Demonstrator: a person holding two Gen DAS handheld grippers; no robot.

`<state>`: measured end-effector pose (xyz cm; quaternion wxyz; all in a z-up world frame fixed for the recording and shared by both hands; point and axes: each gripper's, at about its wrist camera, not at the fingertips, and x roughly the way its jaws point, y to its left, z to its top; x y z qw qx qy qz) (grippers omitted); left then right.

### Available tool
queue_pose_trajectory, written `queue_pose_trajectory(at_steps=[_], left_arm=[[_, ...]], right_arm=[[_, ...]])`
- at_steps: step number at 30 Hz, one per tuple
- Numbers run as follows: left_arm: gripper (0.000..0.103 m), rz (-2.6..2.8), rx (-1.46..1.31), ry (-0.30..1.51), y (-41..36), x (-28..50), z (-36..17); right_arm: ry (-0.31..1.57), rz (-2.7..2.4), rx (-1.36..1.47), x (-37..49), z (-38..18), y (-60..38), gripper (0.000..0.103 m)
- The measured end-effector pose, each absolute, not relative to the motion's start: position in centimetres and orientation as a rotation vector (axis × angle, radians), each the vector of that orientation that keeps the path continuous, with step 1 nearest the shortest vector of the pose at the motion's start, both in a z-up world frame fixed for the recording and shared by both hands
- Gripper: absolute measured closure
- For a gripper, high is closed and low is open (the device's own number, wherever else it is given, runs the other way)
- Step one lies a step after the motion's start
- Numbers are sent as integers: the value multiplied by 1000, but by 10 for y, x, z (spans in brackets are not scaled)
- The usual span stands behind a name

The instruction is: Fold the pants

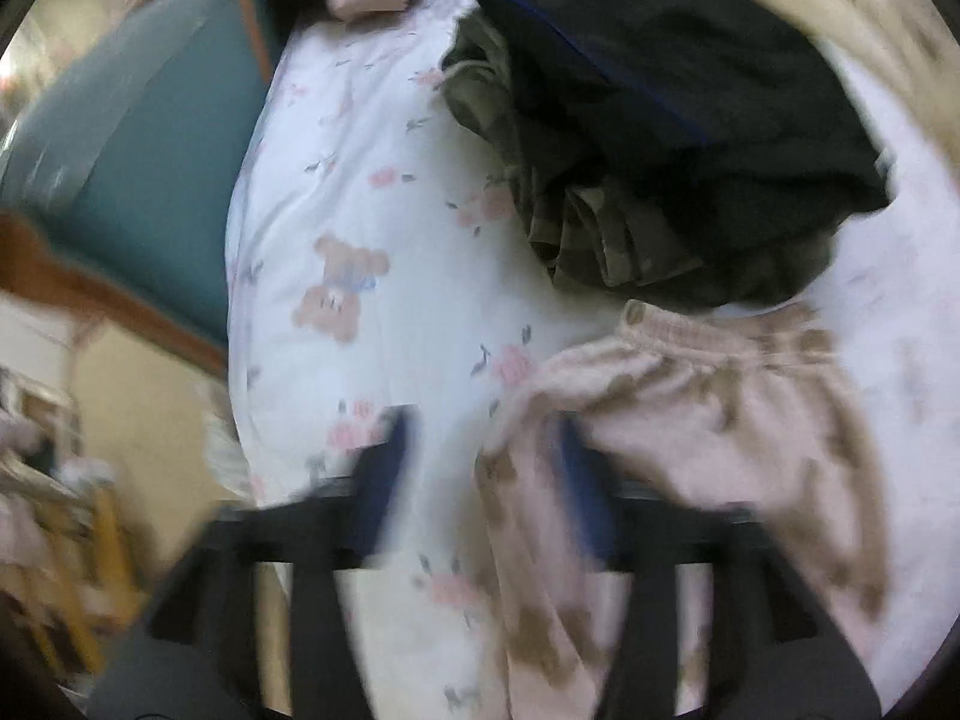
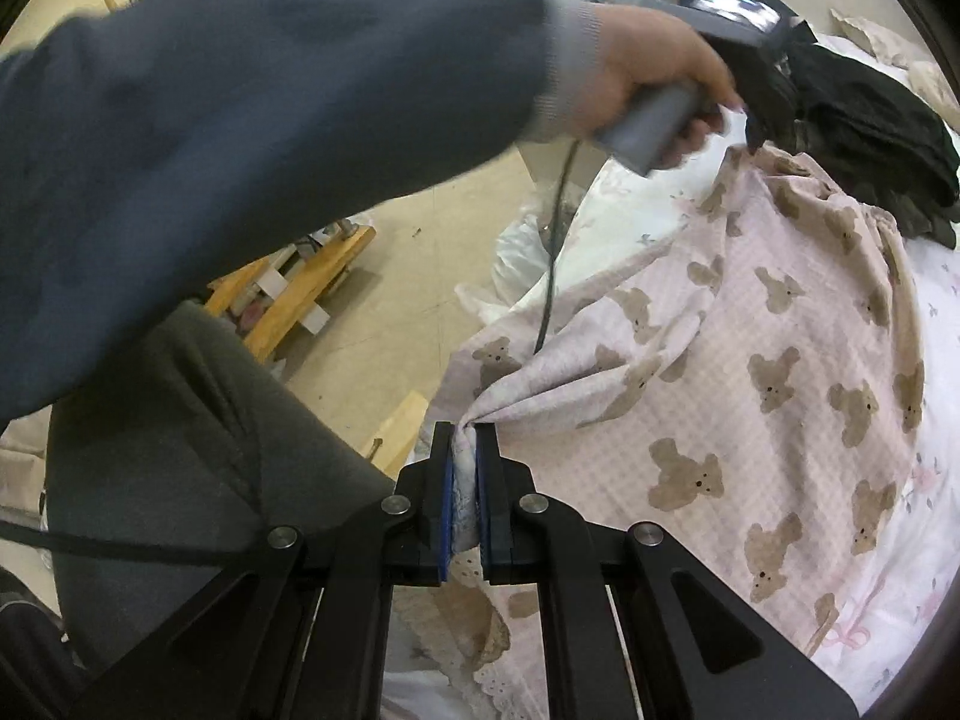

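The pants [image 2: 750, 360] are pink with brown bear prints and lie on a white floral bedcover [image 2: 936, 408]. My right gripper [image 2: 467, 438] is shut on a bunched edge of the pants near the lace-trimmed hem. In the left wrist view the pants [image 1: 690, 420] show their elastic waistband; my left gripper [image 1: 486, 444] is open, blurred by motion, with pants fabric draped over its right finger. In the right wrist view the left gripper [image 2: 750, 126] is held in a hand at the pants' far edge.
A pile of dark and olive clothes [image 1: 660, 138] lies on the bed just beyond the waistband. A teal headboard [image 1: 150, 150] stands to the left. The person's blue-sleeved arm [image 2: 270, 120] crosses the right wrist view. Wooden items [image 2: 300, 288] lie on the floor.
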<state>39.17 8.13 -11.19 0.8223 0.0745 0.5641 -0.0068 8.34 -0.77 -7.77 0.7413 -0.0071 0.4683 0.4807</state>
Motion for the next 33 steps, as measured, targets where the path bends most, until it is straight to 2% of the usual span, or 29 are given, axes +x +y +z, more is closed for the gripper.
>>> queue_pose_trajectory(at_steps=[1, 9, 12, 16, 17, 18, 20, 25, 30, 33], left_arm=[[23, -23, 117, 1187, 90, 383, -102], [23, 39, -166, 1107, 176, 248, -40], [23, 60, -208, 1117, 193, 197, -42], [23, 71, -245, 1160, 206, 169, -56], [23, 80, -249, 1172, 209, 166, -63], [23, 85, -258, 1179, 211, 164, -68], [23, 85, -286, 1190, 214, 159, -77], [23, 26, -375, 1267, 211, 153, -104], [23, -7, -248, 1292, 179, 133, -112], [23, -62, -295, 1342, 160, 119, -122]], right_arm=[[1033, 1053, -6, 86, -77, -8, 97], [1031, 1069, -38, 75, -98, 12, 97], [1047, 1098, -26, 62, -105, 26, 95], [1057, 1107, -76, 46, -117, 56, 89], [1060, 1108, -81, 45, -120, 62, 79], [1068, 1121, -71, 46, -122, 67, 57], [1096, 1176, -6, 43, -125, 76, 30], [1065, 1229, -62, 26, -113, 76, 31], [1086, 1104, 74, 51, -105, 2, 31], [1060, 929, 132, 73, -97, -58, 31]])
